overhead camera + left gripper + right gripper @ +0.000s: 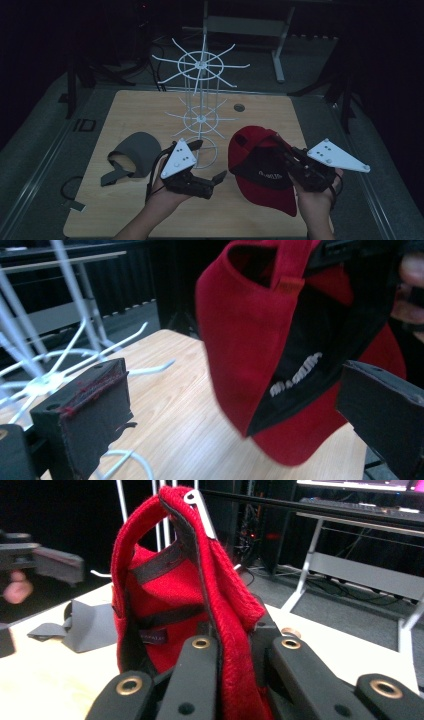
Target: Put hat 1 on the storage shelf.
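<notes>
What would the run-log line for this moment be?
right tool: shut on red cap, lifted | left tool: open, empty, beside cap | grey cap: on table | white rack: bare

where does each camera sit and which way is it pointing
High view: above the person's side, looking forward and down on the table; both hands, left gripper, right gripper.
Left gripper view: on the left gripper, facing the red cap; own open jaws.
Right gripper view: on the right gripper, jaws shut on the cap; grey cap beyond.
All three share the red cap.
</notes>
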